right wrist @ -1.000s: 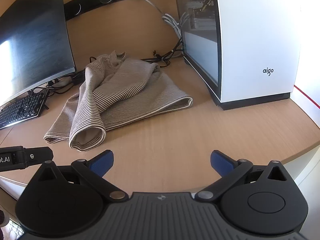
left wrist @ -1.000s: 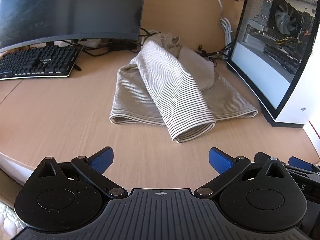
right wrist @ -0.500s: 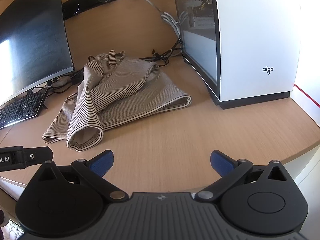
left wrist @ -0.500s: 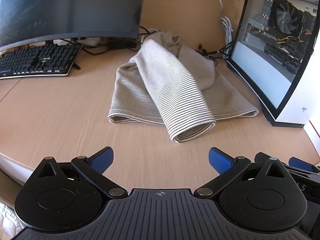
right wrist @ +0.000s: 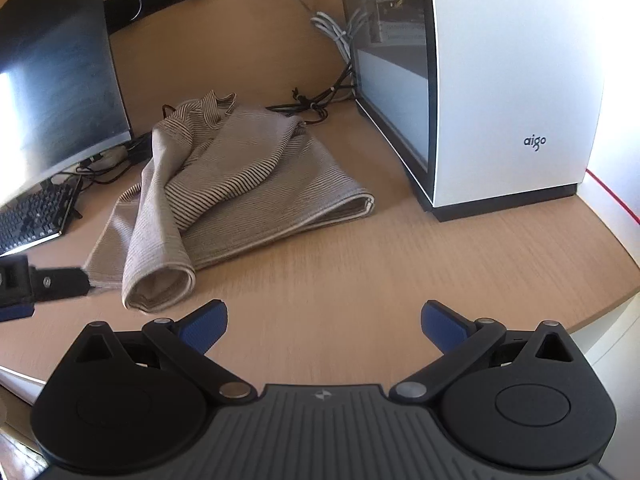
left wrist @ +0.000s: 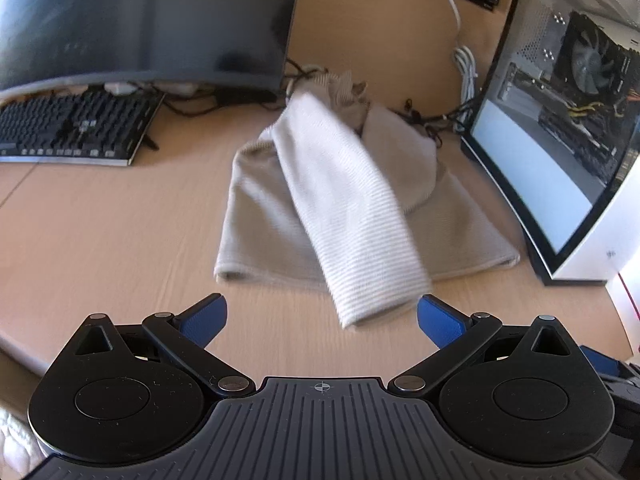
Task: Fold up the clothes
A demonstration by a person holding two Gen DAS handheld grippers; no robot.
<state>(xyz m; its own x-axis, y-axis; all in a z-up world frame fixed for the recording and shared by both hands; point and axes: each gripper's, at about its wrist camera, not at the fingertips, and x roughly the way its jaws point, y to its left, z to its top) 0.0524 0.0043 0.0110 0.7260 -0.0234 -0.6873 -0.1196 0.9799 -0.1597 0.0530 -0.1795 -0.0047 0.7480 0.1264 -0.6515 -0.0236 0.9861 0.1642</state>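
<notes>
Left wrist view: left claw has closed in on the crumpled striped shirt lying mid-tabletop, its sleeve cuff now just ahead between spread jaws, right claw also wide apart, grasp likely next.

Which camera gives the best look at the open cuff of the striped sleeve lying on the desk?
The right wrist view: the beige striped shirt's sleeve cuff faces that camera, so its rounded opening and the stripes are sharp. In the left wrist view the cuff is motion-blurred and seen from above, so its opening is not visible.
</notes>
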